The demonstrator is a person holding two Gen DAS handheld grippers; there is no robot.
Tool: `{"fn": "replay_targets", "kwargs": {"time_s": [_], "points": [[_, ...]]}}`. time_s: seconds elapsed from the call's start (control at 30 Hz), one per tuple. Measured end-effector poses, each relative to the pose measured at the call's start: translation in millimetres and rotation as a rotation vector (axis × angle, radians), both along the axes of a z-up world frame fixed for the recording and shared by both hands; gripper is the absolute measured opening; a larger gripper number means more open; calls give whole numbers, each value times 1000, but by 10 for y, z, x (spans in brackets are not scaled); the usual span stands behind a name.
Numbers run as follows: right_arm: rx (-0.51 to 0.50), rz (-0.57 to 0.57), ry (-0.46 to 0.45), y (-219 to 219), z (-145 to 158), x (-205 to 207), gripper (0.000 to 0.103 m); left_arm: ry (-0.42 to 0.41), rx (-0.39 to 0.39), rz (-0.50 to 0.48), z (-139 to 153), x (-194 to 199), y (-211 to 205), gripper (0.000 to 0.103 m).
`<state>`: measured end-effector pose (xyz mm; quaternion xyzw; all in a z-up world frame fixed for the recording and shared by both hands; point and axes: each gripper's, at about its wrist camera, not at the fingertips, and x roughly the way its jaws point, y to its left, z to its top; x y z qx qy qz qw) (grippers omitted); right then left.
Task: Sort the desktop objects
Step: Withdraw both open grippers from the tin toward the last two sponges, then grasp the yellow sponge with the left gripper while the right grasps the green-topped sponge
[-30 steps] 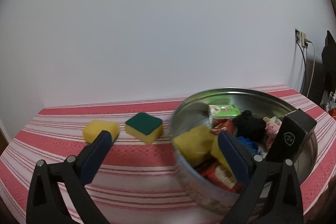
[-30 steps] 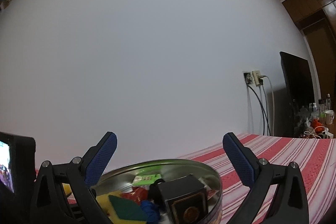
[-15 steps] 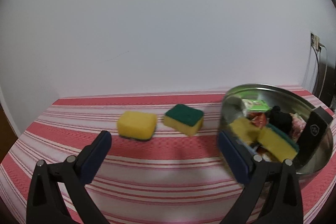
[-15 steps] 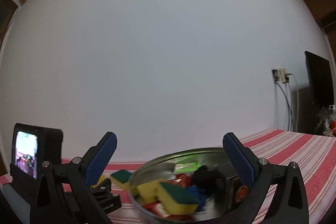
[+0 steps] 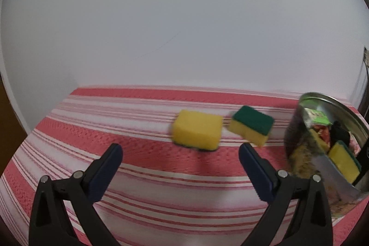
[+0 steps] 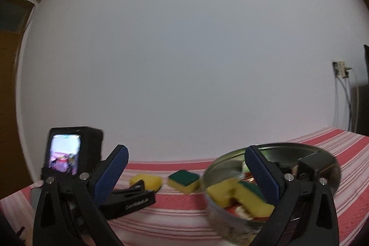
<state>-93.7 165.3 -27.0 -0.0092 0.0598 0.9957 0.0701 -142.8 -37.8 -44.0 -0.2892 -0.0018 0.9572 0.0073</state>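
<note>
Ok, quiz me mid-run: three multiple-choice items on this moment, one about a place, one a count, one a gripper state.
1. Where does the green-topped sponge lie?
A. on the striped cloth, between the yellow-side-up sponge and the bowl
B. inside the bowl
C. in the left gripper

2. How many sponges lie on the cloth outside the metal bowl?
A. none
B. two
C. four

3. The left gripper is
A. shut on a sponge
B. open and empty
C. shut on the bowl rim

A: it sits right of the yellow-side-up sponge, left of the bowl.
B: only those two lie outside.
B: fingers spread, nothing between.
</note>
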Motion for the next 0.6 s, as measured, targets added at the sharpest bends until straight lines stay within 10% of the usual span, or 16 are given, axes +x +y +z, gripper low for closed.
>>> {"fn": "replay_targets", "kwargs": {"time_s": [0.4, 0.6], "points": [[-70, 102, -73, 17, -50, -103, 102, -134, 102, -15, -111, -439, -305, 101], [-89, 113, -79, 28, -74, -135, 102, -133, -84, -102, -112, -690, 239, 102]]}}
